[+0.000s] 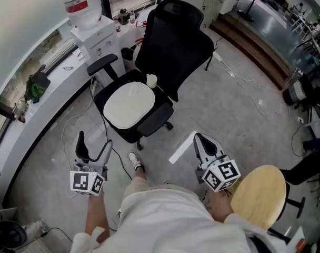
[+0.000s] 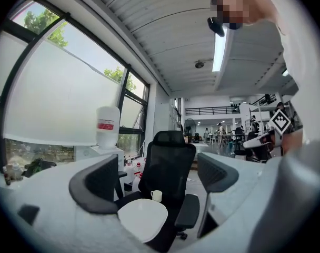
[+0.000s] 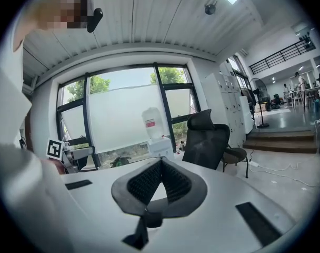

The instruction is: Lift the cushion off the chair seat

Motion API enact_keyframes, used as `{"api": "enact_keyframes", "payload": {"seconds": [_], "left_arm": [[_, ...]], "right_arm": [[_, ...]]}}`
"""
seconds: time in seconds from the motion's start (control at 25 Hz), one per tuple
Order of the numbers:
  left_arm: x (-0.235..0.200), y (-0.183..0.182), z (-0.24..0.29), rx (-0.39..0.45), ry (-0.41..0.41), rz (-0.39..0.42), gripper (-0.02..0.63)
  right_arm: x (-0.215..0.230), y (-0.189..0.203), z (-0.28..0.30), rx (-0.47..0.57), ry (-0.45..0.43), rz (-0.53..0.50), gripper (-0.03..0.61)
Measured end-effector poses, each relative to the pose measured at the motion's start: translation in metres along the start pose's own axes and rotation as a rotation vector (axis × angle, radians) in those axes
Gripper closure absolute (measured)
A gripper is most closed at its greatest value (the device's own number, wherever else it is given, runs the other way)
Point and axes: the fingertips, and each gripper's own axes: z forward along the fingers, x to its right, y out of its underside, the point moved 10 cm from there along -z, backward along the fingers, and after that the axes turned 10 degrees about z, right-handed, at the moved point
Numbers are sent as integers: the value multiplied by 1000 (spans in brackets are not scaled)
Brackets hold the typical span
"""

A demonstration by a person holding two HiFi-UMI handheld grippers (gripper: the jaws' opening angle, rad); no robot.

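Office floor | chair seat: cushion, cup (contents unseen)

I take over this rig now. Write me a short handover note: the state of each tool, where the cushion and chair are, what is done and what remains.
Left tool: open, empty, held short of the chair.
Right tool: shut, empty, also short of the chair.
Cushion: white, lying flat on the seat of the black chair. A small cup stands at its back edge.
Done: nothing yet; the cushion is untouched.
Left: reach the cushion, grip it and lift it off the seat, probably minding the cup.
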Motion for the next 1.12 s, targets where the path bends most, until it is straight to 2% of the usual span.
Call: {"api": "enact_keyframes", "payload": {"seconds": [0.08, 0.28, 0.44, 0.56, 0.8, 1.12], "left_arm": [[-28, 5, 28, 9, 9, -7, 150], [-105, 21, 86, 18, 2, -51, 150], [-143, 36, 121, 10, 60, -75, 150], [-163, 43, 144, 7, 87, -80, 150], [-175, 62, 182, -36, 134, -103, 152], [-157, 71, 245, -95, 190, -70, 152]], "right_arm": [[-7, -8, 37, -17, 5, -16, 575], [-47, -42, 142, -54, -36, -131, 575], [-70, -57, 190, -84, -37, -184, 575], [-74, -58, 213, -113, -13, -183, 575], [-66, -60, 252, -134, 7, -164, 575], [-21, -65, 298, -159, -44, -112, 575]]}}
